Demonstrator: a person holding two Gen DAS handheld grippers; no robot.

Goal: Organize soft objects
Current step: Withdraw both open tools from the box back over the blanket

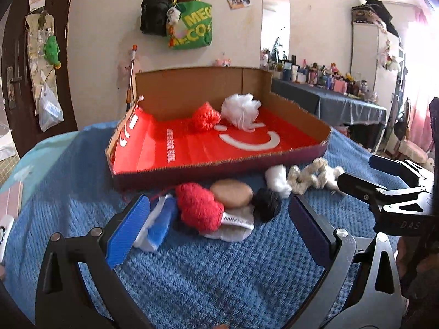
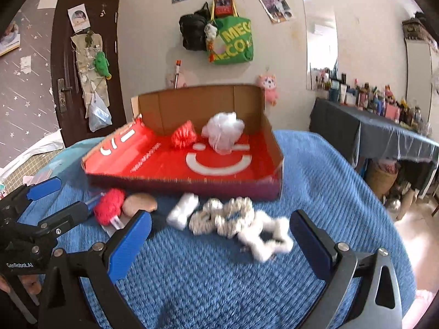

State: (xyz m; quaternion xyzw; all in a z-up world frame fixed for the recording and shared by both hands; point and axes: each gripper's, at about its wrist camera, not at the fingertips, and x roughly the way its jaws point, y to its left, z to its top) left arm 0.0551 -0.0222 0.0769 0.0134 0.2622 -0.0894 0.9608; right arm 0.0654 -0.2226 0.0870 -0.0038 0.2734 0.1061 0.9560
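Shallow cardboard tray (image 1: pixel 274 161) with a red printed liner sits on a surface spread with a blue textured blanket (image 1: pixel 192 274); whether bed or counter lies beneath, the views do not tell. Two soft items are already inside, toward the back wall: a red knitted ball (image 1: pixel 206 116) and, just beside it, a white mesh bath pouf (image 1: pixel 241 109). That looks like the done part, and it is the smaller part. In front of the tray's near wall a row of items lies on the blanket: a blue-and-white sponge (image 1: pixel 159 224), a second red knitted piece (image 1: pixel 199 209) lying over a white brush-like handle (image 1: pixel 237 220), a tan oval pad (image 1: pixel 231 193), a dark ball of yarn (image 1: pixel 266 204), a small white wad (image 1: pixel 277 178), a cream braided rope piece (image 2: pixel 222 216) and a white fluffy scrunchie (image 2: pixel 264 240). Left claw (image 1: pixel 219 227) is spread wide and holds nothing, its fingers bracketing the red piece and its neighbours from the near side. Right claw (image 2: pixel 219 235) is likewise wide apart and holds nothing, low over the blanket with the rope piece and scrunchie between its fingers. Judged from the layout, the task is early: two items in, roughly seven or eight left out. Both views are motion-blurred, so small items may be miscounted.
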